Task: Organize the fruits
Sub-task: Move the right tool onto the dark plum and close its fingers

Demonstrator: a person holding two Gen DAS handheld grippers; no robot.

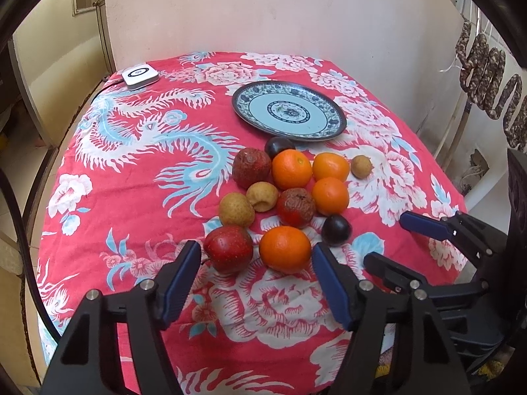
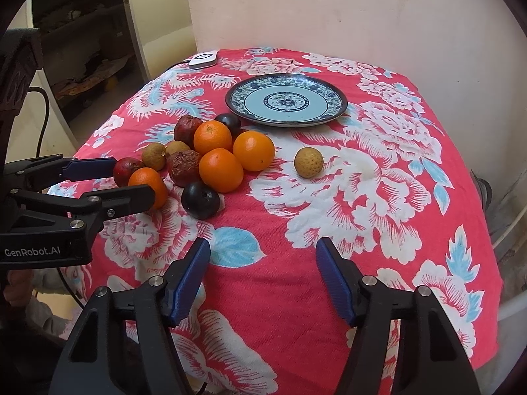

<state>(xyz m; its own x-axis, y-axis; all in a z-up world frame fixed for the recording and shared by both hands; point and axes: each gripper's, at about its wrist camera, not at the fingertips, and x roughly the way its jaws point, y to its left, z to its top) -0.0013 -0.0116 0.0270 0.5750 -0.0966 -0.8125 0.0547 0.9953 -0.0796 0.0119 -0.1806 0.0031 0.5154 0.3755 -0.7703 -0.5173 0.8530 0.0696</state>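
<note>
Two grippers, the left gripper (image 1: 257,279) lettered "GenRobot.AI" and the right gripper (image 2: 263,276), hover with jaws wide apart and empty over clustered fruits (image 1: 290,194) lying on the tabletop (image 1: 115,164) before a blue-patterned plate (image 1: 250,115).

We are seeing both grippers built alike: left gripper (image 1: 257,279) and right gripper (image 2: 263,279) are showing matte black angular linkage arms, round silver screws at the pivots, and ribbed blue finger pads (image 2: 189,283). White "GenRobot.AI" lettering (image 2: 32,251) is showing at the frame's left, with a black cable (image 2: 44,112) above.
</note>
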